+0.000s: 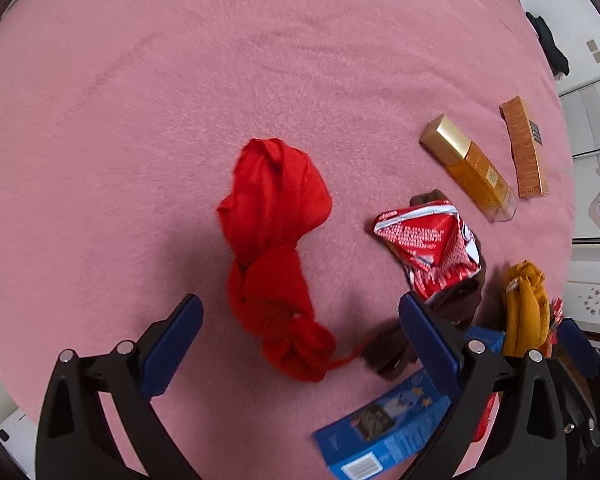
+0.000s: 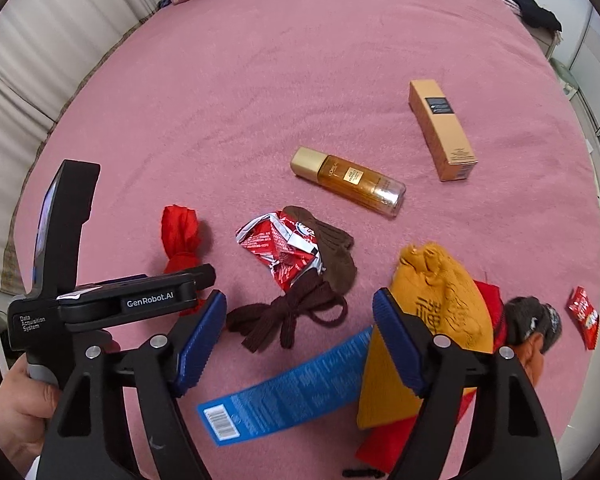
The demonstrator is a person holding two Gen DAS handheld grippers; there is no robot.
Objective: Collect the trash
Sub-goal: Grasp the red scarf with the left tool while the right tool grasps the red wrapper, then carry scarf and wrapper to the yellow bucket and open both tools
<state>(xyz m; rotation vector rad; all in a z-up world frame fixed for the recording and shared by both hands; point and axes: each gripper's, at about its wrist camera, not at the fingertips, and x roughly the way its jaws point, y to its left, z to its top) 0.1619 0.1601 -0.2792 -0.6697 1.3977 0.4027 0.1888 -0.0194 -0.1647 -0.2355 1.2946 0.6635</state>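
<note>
Both grippers hanging spread apart, holding nothing: left gripper (image 1: 300, 344) over red cloth (image 1: 274, 240), right gripper (image 2: 300, 340) probably lining up on crumpled red wrapper (image 2: 278, 250) as trash.

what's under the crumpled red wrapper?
The crumpled red wrapper lies partly on a brown sock, on the pink blanket. Whatever else it covers is hidden.
</note>
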